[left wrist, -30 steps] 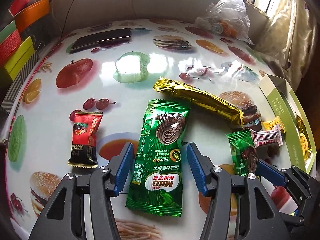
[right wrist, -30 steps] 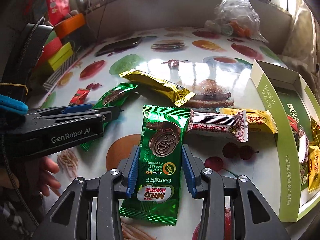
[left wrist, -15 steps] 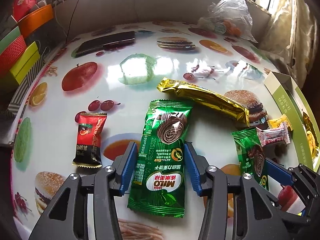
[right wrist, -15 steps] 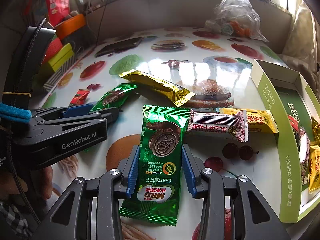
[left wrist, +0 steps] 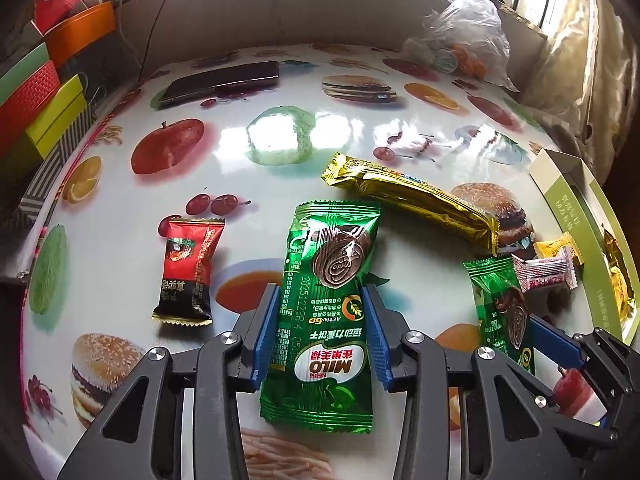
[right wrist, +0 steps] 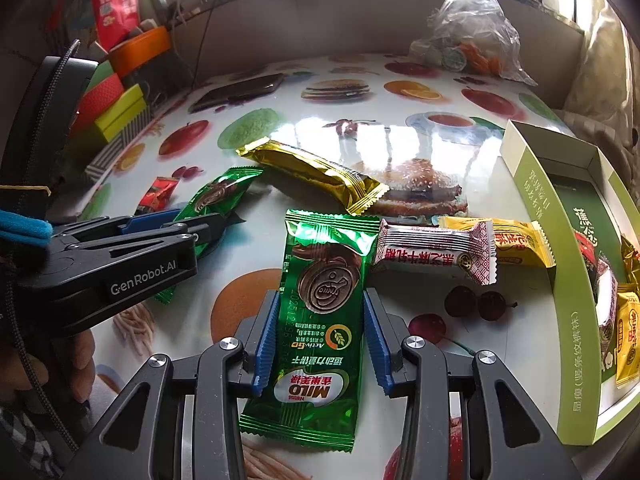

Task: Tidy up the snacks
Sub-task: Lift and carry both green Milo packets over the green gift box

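A glossy tablecloth [left wrist: 280, 92] printed with apples, burgers and cherries covers the table, with stacked coloured boxes [left wrist: 44, 108] along its left edge and a dark phone [left wrist: 220, 82] lying near the back. In the left wrist view, a red-and-black candy wrapper [left wrist: 190, 270] lies at the left, well apart from the rest. Next comes a green Milo biscuit packet [left wrist: 326, 304] flat on the cloth between the blue pads of the left gripper [left wrist: 324, 334]; the jaws are closing on it and the pads sit right at its long edges, though whether they press yet cannot be told. Beyond its top end a gold foil bar [left wrist: 416, 200] lies slantwise. Further right, in the right wrist view, a second green Milo packet [right wrist: 320, 308] lies between the pads of the right gripper [right wrist: 320, 336], which stand at its sides; firm contact cannot be judged. Beside that packet's upper corner lies a white-and-red candy [right wrist: 436, 254], touching a yellow candy [right wrist: 516, 242]. At the far right an open green cardboard box [right wrist: 560, 264] holds several wrapped snacks. A clear plastic bag [right wrist: 468, 36] sits at the back right.
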